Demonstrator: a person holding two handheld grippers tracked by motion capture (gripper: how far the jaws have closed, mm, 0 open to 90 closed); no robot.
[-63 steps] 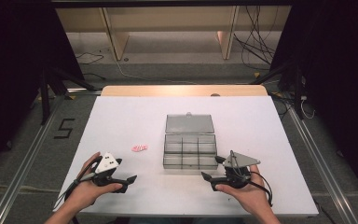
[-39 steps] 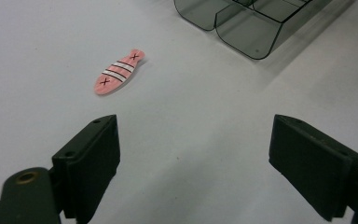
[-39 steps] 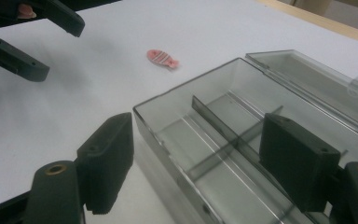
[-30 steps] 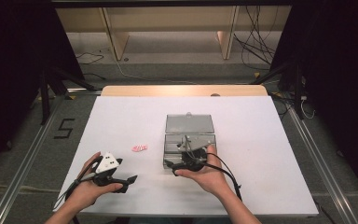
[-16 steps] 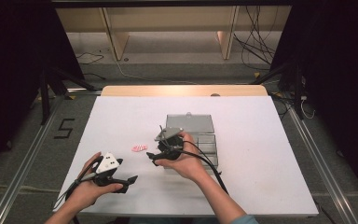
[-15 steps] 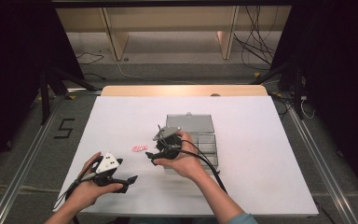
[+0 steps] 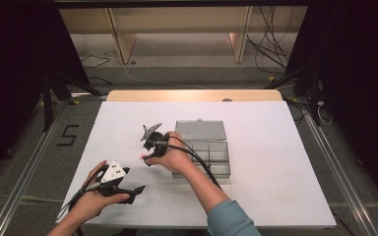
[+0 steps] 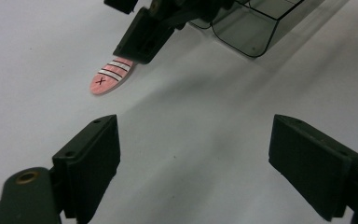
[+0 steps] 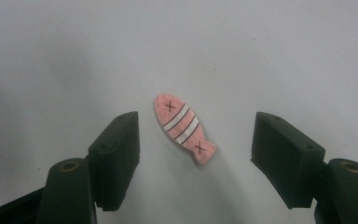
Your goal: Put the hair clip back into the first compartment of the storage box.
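Right now the pink fish lies flat on the white tabletop, a thin, smooth-edged cutout with a rounded head, a small notched tail, three white stripes across its middle and a black X near each end. In my right gripper view it sits slantwise between the two black jaws of my right tool, apart from both: the blocky, matte pads stand wide on either side of it and have just been closing in a little, with the fish between them but not pressed. In the high view the right tool is over that spot, just left of the box, and a speck of pink shows at its tip.

My left tool is released as well, its square jaws spread wide with nothing but bare tabletop between them; from its camera I see the fish ahead, with one dark jaw of the other tool touching or overlapping its striped end. In the high view the left tool sits near the front edge.

Just right of the fish stands a clear plastic organiser box, smoky and glossy, with rounded corners, divided compartments and its lid laid open behind it.
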